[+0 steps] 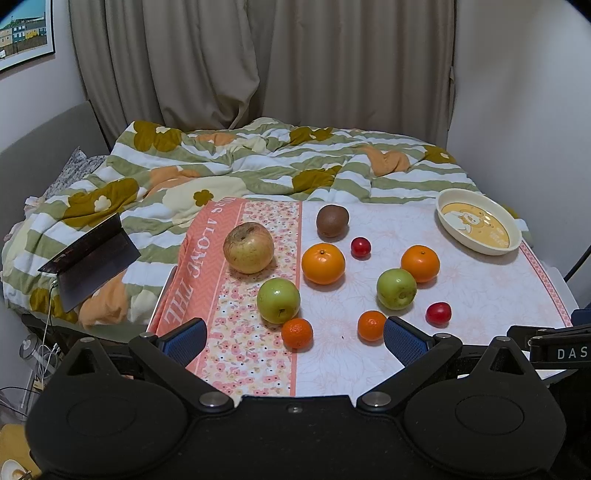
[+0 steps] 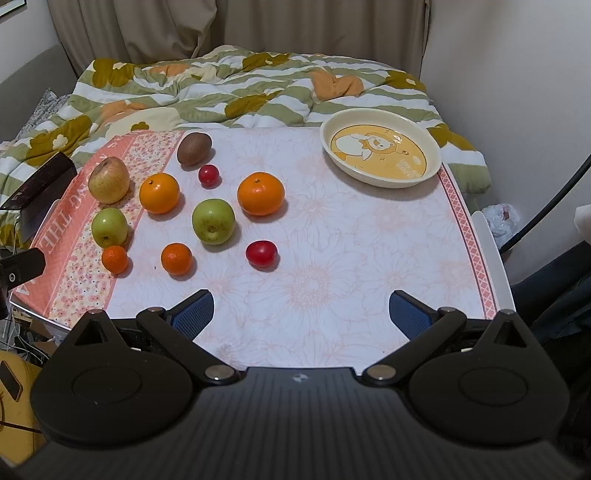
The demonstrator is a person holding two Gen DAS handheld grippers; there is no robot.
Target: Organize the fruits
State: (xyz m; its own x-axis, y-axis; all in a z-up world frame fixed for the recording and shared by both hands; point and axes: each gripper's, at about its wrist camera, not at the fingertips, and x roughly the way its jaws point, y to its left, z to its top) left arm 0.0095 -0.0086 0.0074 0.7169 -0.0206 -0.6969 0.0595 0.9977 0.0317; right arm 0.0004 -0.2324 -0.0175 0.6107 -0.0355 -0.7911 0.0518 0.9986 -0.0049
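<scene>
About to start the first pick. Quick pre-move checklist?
1. Left gripper open, holding nothing: ok.
2. Right gripper open, holding nothing: ok.
3. Dish empty, ready for fruit: ok.
4. Near red fruit stands apart from the rest, free to grasp: ok.
5. Left green apple touches small orange: not ok, may roll.
6. Fruit firmness: cannot tell.

Beige curtains (image 1: 258,62) hang across the far wall behind a bed (image 1: 48,155) covered by a rumpled green-and-white floral quilt (image 1: 236,162), with plain white walls (image 1: 517,92) at the sides and a framed picture (image 1: 26,33) upper left.
</scene>
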